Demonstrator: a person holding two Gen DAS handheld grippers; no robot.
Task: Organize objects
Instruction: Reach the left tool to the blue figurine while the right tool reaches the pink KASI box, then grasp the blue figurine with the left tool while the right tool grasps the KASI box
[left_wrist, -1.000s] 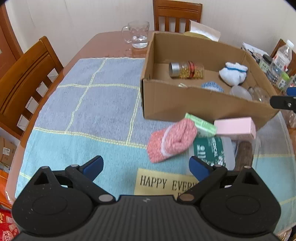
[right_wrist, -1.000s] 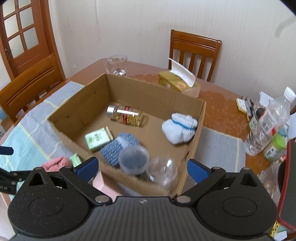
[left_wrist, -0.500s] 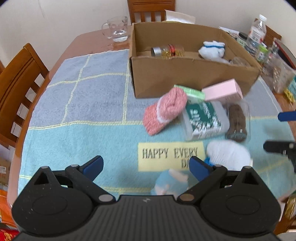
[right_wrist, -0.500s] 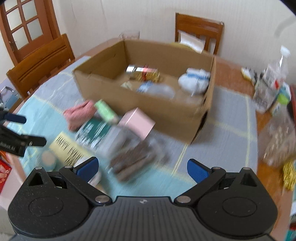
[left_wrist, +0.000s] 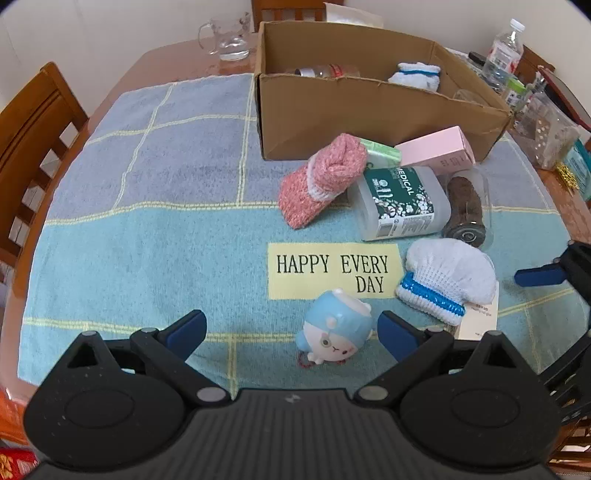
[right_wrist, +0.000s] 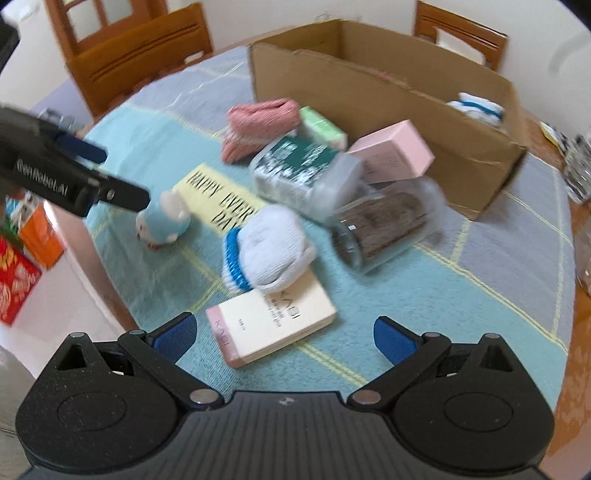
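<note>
Loose items lie on the blue towel in front of a cardboard box (left_wrist: 369, 110): a pink sock (left_wrist: 321, 177), a green carton (left_wrist: 382, 151), a pink box (left_wrist: 436, 149), a green-labelled medical jar (left_wrist: 400, 201), a brown-filled jar (left_wrist: 465, 210), a white and blue sock (left_wrist: 447, 278) and a blue figurine (left_wrist: 338, 332). My left gripper (left_wrist: 291, 330) is open, the figurine just ahead between its fingers. My right gripper (right_wrist: 284, 338) is open over a cream KAGI box (right_wrist: 271, 325), near the white sock (right_wrist: 267, 251). Inside the box lie a jar and another white sock (left_wrist: 417, 74).
A glass mug (left_wrist: 227, 38) stands behind the box on the wooden table. Water bottles (left_wrist: 504, 51) and bagged clutter crowd the right edge. Wooden chairs (left_wrist: 33, 122) stand at the left and far sides. The towel's left half (left_wrist: 147, 184) holds nothing.
Both grippers have pulled back from the box toward the table's near edge. The figurine, white sock and cream box have come into view. Both grippers stayed open.
</note>
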